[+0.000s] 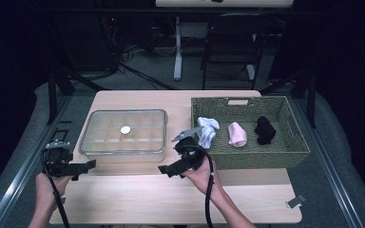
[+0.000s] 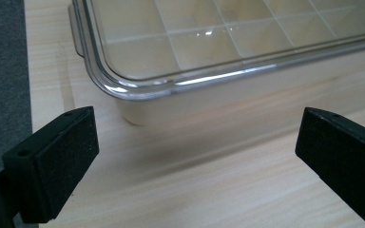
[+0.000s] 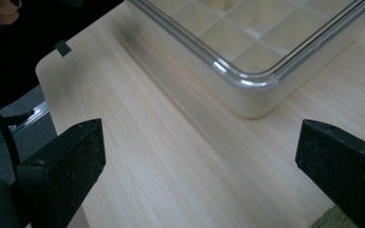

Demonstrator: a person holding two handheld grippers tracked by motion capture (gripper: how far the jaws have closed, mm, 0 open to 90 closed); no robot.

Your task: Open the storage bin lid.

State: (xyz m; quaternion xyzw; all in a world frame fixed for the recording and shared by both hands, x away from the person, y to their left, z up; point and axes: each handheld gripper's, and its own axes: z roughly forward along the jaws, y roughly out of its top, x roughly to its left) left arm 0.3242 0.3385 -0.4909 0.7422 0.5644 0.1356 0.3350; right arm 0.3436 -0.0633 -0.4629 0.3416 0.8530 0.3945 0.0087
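Left gripper (image 1: 89, 165) sits low at the near-left corner of the table (image 1: 138, 199), jaws spread wide and holding nothing, pointed across toward the clear compartment box (image 1: 123, 134). From the left gripper view (image 2: 197, 161) the box's rounded front corner (image 2: 123, 95) lies just ahead, between the two black pads and clear of both, bare wood under them. Over to the right gripper (image 1: 167, 169), gripped in the person's right hand (image 1: 200, 173) near the middle of the front edge: jaws wide apart too, nothing between them, aimed leftward at the box's near-right corner. The right gripper view (image 3: 199, 171) shows that corner (image 3: 254, 92) ahead and above the open jaws, not touching either, with the table's far corner off at the left. The box itself rests flat on the left half of the table, transparent lid (image 1: 138, 118) on, its grid of compartments visible through it, and a small white round object (image 1: 125, 129) on or under the lid, I cannot tell which. Just right of the box stands a woven green basket (image 1: 292, 142) holding a white sock (image 1: 208, 130), a pink sock (image 1: 237, 134) and a black sock (image 1: 264, 129), each apart from the others.
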